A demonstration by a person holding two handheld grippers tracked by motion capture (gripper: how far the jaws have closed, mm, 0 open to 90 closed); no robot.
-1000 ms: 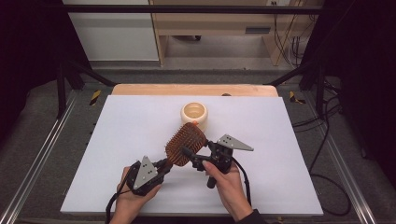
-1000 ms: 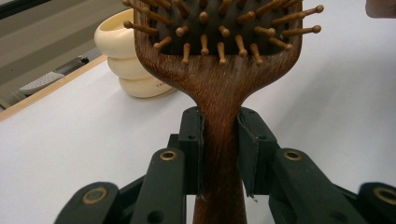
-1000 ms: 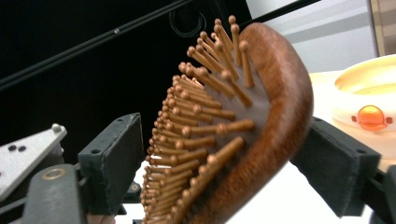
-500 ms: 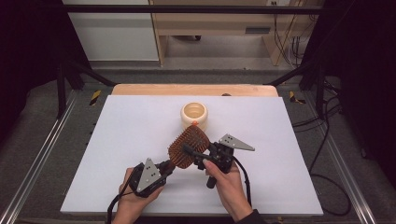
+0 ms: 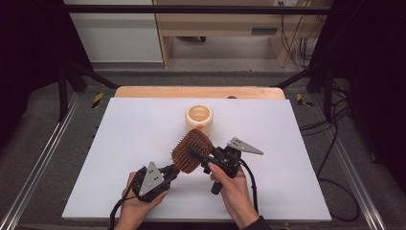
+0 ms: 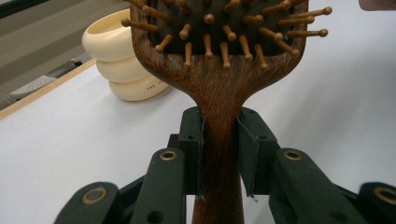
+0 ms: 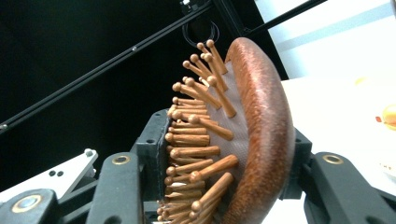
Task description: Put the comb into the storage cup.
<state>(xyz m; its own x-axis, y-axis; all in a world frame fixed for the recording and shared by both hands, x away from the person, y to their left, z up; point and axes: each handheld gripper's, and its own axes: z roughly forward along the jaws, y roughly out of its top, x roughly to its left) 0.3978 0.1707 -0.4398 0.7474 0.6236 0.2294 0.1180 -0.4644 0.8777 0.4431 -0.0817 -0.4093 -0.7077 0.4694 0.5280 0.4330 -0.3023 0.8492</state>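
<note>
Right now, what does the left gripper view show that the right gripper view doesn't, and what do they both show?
Left gripper view: the left gripper shut on the hairbrush at its wooden handle, bristles facing the camera, and the whole side of the cream ribbed cup standing on the white table.

Right gripper view: the right gripper around the brush head seen edge-on, one jaw against the bristle tips, the other by the rounded wooden back; its jaws have just been closing. Dark frame bars lie behind.

Both: the same hairbrush between jaws, and white table.
</note>
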